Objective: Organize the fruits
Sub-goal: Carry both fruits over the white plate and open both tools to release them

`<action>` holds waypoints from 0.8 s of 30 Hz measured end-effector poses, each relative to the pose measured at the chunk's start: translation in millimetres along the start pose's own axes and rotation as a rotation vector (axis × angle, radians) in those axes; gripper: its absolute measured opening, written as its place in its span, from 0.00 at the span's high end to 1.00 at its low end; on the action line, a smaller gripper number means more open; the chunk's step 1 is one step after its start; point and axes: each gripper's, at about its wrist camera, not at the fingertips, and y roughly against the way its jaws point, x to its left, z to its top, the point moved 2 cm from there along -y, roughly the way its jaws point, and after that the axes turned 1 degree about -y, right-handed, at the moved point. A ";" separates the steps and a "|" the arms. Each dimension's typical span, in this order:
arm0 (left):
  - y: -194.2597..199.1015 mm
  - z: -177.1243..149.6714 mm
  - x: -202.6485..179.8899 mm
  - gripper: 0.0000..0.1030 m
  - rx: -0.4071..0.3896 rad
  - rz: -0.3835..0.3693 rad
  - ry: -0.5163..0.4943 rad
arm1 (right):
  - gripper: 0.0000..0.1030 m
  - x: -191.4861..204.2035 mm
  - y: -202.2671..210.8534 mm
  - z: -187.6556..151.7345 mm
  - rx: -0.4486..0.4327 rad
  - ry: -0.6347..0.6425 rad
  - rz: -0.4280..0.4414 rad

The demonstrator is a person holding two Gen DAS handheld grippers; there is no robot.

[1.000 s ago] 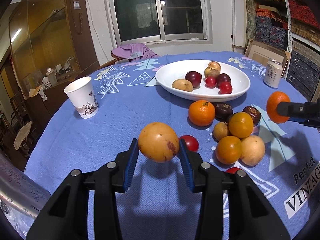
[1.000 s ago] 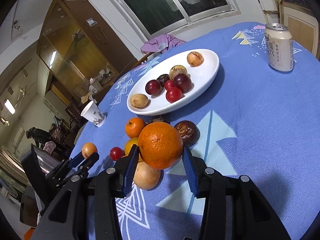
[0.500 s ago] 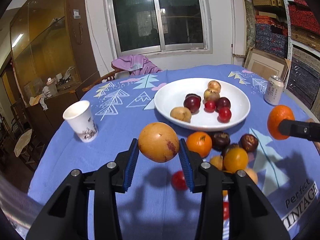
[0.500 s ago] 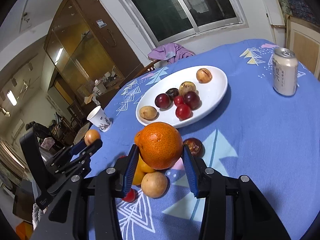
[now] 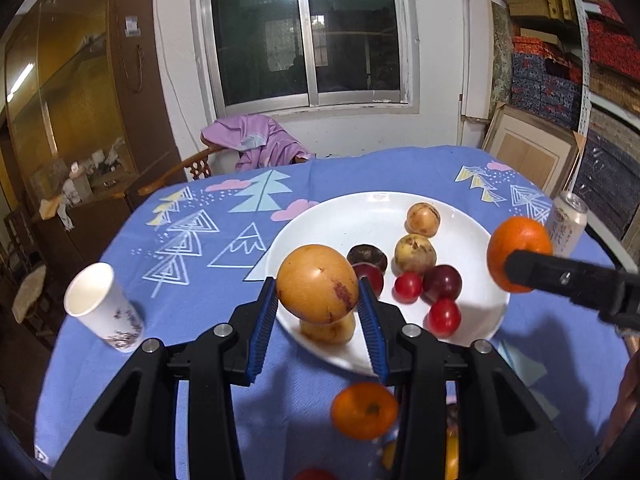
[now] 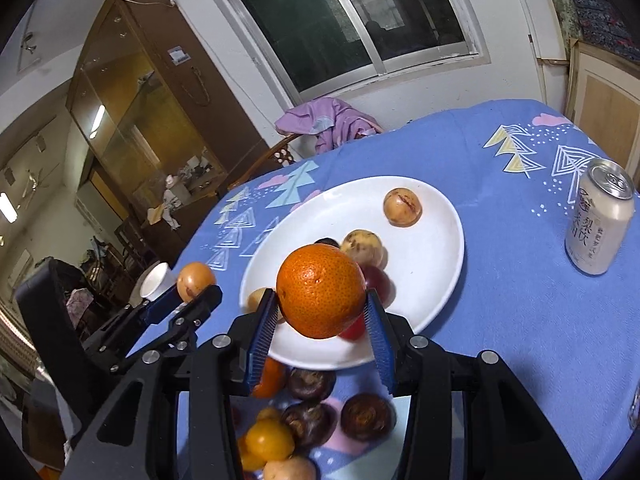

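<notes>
Now both my jaws are loaded: my left gripper [image 5: 318, 300] clamps a yellow-brown fruit [image 5: 317, 283], and my right gripper [image 6: 322, 314] clamps an orange [image 6: 321, 290]. The white plate [image 5: 352, 216] lies dead ahead at twelve o'clock from each, already holding small red and tan fruits (the rim sits just under both loads). Neither fruit has a long axis worth minding, and I judge neither hand clearly nearer. My left view alone shows the orange hanging at three o'clock above the plate's edge; my right view alone shows the loose fruit pile [image 6: 312, 420] left on the worktop at six o'clock.
</notes>
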 end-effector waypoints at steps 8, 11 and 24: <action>-53.0 -6.6 14.3 0.61 0.102 -0.048 0.064 | 0.56 -31.6 -37.9 5.5 0.046 -0.045 -0.065; -62.5 -12.5 15.4 0.60 0.117 -0.051 0.065 | 0.56 -33.5 -49.2 4.2 0.065 -0.035 -0.081; -19.9 -4.0 8.6 0.13 0.017 0.005 0.014 | 0.43 -19.5 -10.1 15.0 -0.022 -0.039 -0.036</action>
